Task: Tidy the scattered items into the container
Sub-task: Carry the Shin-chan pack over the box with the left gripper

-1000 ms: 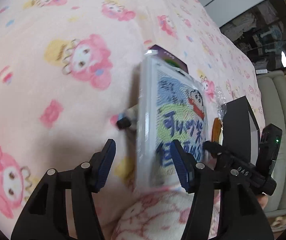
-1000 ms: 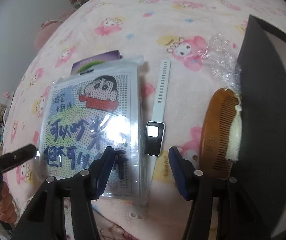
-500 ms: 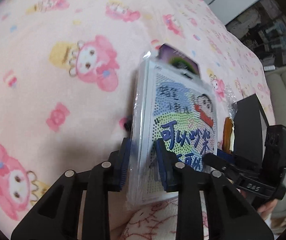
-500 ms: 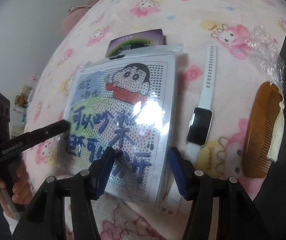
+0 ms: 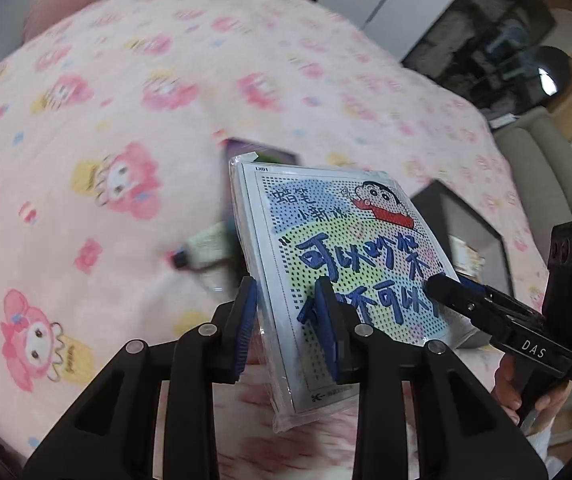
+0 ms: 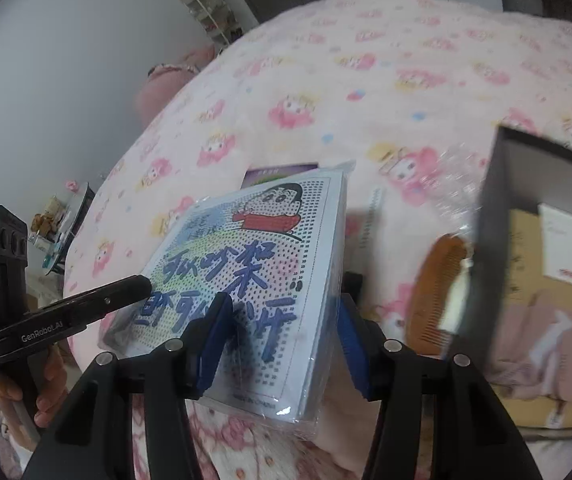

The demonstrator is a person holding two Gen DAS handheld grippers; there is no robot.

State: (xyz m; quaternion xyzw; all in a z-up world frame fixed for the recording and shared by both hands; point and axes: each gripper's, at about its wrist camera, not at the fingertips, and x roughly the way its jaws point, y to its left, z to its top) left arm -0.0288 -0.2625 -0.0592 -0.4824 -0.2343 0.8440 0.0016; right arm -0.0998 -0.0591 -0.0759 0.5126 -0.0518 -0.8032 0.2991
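A cartoon craft kit in clear plastic (image 5: 338,256) is lifted off the pink blanket, tilted. My left gripper (image 5: 288,320) is shut on its left edge. My right gripper (image 6: 281,334) also grips it, one finger on top and one under its right edge (image 6: 269,280). The dark open box (image 6: 534,240) stands at the right; it also shows in the left wrist view (image 5: 470,232). A wooden comb (image 6: 438,292) lies beside the box.
A purple card (image 5: 261,152) and a small tube (image 5: 201,248) lie on the blanket (image 5: 125,100). A white watch strap (image 6: 372,216) shows behind the kit. Crinkled clear plastic (image 6: 458,176) lies by the box. A sofa (image 5: 546,168) stands at right.
Both grippers closed on the kit's edges and lifted it off the blanket. The tube under it came into view.
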